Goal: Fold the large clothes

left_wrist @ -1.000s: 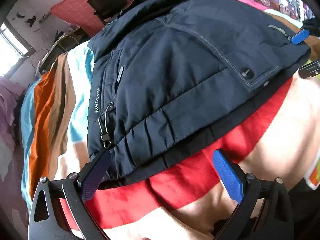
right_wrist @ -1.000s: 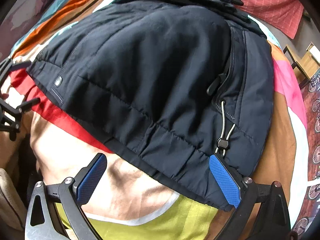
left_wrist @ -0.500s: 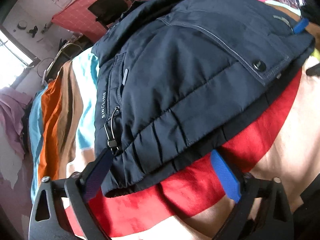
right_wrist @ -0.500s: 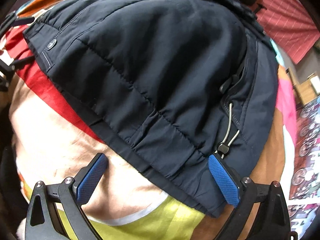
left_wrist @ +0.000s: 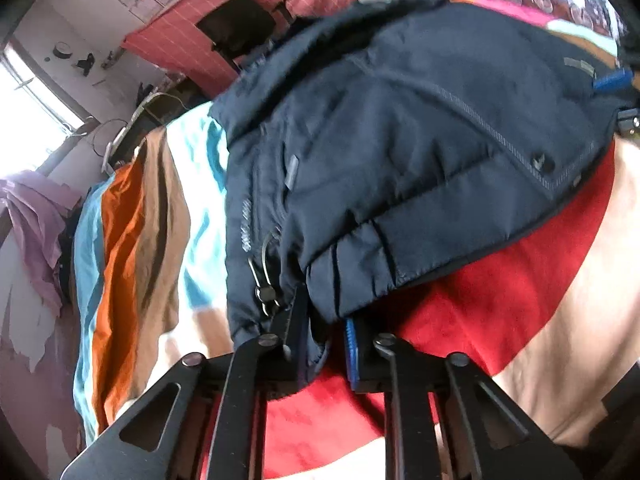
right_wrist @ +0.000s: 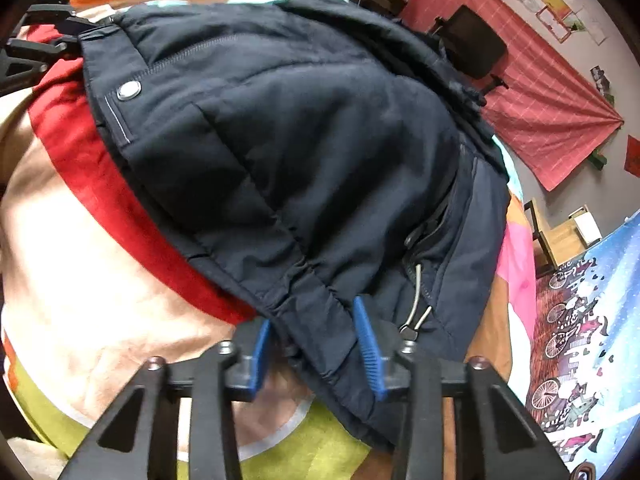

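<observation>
Two grippers work the near hem of a dark navy padded jacket (left_wrist: 400, 168) that lies spread over a bed covered with a bright patchwork bedspread (left_wrist: 136, 232) of red, peach, orange, brown, teal and yellow-green. The left gripper (left_wrist: 326, 338) has its fingers (left_wrist: 351, 344) closed almost together on the jacket's bottom corner, with navy cloth pinched between the blue pads just beside the elastic drawcord and toggle (left_wrist: 266, 294). The right gripper (right_wrist: 316, 346) has its fingers (right_wrist: 370, 344) narrowed around a bunched fold of the hem at the other corner, the fabric filling the gap between the pads; a drawcord toggle (right_wrist: 410, 330) hangs just to the right of them. A silver snap button (right_wrist: 129, 91) shows on the jacket's front placket, towards the far left of the right wrist view, where the other gripper's dark frame also appears at the edge. Behind the bed stand a black office chair (right_wrist: 472, 42) and a red grid-patterned cloth (right_wrist: 552, 92) hung on the wall; a purple garment (left_wrist: 36, 216) drapes at the left side of the left wrist view.
</observation>
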Demonstrator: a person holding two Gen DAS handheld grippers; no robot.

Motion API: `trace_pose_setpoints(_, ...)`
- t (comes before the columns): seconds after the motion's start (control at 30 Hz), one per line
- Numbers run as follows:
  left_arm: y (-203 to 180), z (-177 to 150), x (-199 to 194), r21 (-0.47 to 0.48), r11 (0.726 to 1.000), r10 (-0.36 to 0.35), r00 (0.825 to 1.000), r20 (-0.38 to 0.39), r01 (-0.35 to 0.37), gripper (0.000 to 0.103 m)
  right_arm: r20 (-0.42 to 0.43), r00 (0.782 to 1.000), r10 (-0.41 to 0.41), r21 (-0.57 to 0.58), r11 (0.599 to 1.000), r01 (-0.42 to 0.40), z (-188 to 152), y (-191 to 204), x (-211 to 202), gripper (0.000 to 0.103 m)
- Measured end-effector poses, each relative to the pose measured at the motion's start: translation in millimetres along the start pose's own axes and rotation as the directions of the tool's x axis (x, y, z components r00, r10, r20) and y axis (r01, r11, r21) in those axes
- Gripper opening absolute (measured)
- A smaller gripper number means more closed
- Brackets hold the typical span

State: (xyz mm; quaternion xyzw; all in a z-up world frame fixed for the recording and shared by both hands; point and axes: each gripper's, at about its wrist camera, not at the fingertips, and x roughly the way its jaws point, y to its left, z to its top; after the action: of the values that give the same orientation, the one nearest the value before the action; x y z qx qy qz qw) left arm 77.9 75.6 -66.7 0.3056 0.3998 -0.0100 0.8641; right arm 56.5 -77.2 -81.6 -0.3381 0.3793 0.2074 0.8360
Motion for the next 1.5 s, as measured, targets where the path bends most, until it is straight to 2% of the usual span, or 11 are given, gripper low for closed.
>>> trace_pose_setpoints(0.13,13.3,16.3,-17.3,-0.037,0.999,-0.008,0.998,0.060,0.010,0.010,0.040,0.999,-0.031,0.007,1.000,0.030,-1.7,-13.0,-14.2,0.027)
trace_pose_setpoints(0.2,14.9,23.5,-24.7,-0.050,0.999,-0.009,0.997,0.080,0.013,0.008,0.018,0.999,-0.028,-0.001,1.000,0.028,-3.3,-16.6,-7.6,0.035)
trace_pose_setpoints(0.27,15.6,29.6,-30.6,-0.065,0.998,-0.009,0.996,0.092,0.015,0.007,-0.026,0.999,-0.031,-0.014,0.999,0.030,-5.7,-16.6,2.4,0.035)
trace_pose_setpoints(0.4,19.3,34.4,-42.1,-0.099,0.994,-0.023,0.992,0.122,0.036,0.006,-0.001,1.000,0.002,0.044,0.999,-0.002,-5.9,-34.5,-1.8,0.010)
trace_pose_setpoints(0.6,22.8,29.6,-56.1,-0.123,0.991,-0.042,0.990,0.132,0.059,0.005,0.078,0.997,0.009,0.094,0.995,-0.017,-6.5,-55.7,-32.2,0.007)
trace_pose_setpoints(0.73,26.9,41.6,-63.3,-0.159,0.985,-0.050,0.988,0.146,0.073,0.005,0.144,0.989,0.026,0.152,0.987,-0.048,4.0,-79.3,-52.7,0.007)
trace_pose_setpoints(1.0,72.5,110.4,-82.3,-0.230,0.971,-0.006,0.966,0.260,0.068,0.005,0.274,0.962,0.019,0.222,0.971,-0.083,55.5,-153.4,-76.7,0.006)
trace_pose_setpoints(1.13,101.7,151.0,-82.9,-0.282,0.956,0.021,0.944,0.329,0.077,0.004,0.317,0.948,0.007,0.269,0.958,-0.097,90.4,-195.8,-86.9,0.006)
trace_pose_setpoints(1.23,123.8,178.2,-76.3,-0.322,0.943,0.045,0.928,0.369,0.083,0.004,0.337,0.941,-0.020,0.271,0.959,-0.076,118.1,-225.6,-89.3,0.006)
trace_pose_setpoints(1.33,147.7,204.8,-61.9,-0.362,0.928,0.068,0.919,0.389,0.085,0.004,0.352,0.935,-0.045,0.270,0.961,-0.055,149.0,-251.3,-83.3,0.006)
trace_pose_setpoints(1.5,175.1,257.5,-33.7,-0.389,0.920,0.120,0.908,0.401,0.050,0.004,0.387,0.919,-0.073,0.305,0.951,-0.053,199.0,-302.7,-50.0,0.006)
